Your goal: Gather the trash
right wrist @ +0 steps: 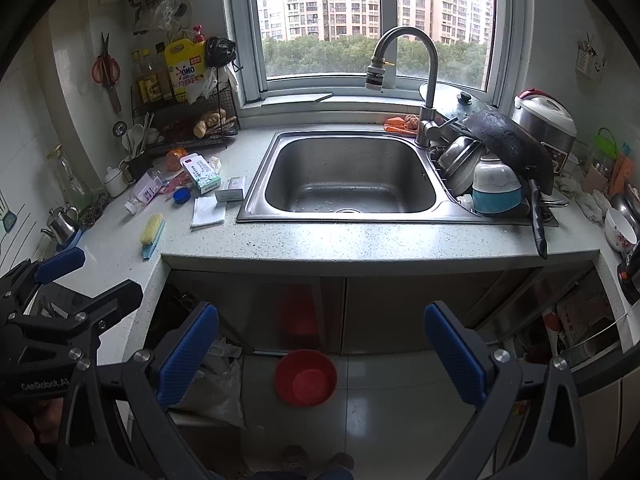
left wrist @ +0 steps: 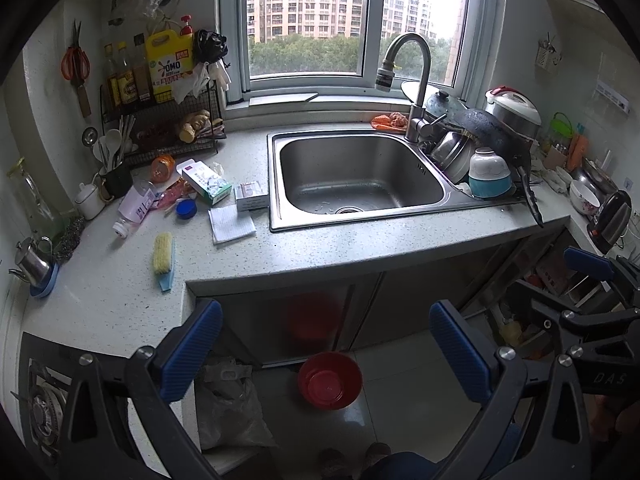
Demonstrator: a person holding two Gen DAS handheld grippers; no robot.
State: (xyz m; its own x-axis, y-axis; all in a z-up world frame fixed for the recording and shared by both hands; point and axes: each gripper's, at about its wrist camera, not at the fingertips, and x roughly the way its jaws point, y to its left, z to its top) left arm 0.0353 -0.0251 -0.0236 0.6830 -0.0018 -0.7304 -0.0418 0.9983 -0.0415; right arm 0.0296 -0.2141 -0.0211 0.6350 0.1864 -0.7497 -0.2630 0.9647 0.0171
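Observation:
Litter lies on the grey counter left of the sink: a tipped plastic bottle with a purple label, a pink wrapper, a blue cap, a green-and-white carton, a small white box and a folded white paper. The right wrist view shows the same bottle, carton and paper. A grey trash bag stands on the floor below. My left gripper and right gripper are both open and empty, held side by side before the cabinet, well short of the litter.
The steel sink is in the middle, with a tap and stacked dishes and a black pan to its right. A yellow brush, a wire rack and a small kettle sit left. A red basin lies on the floor.

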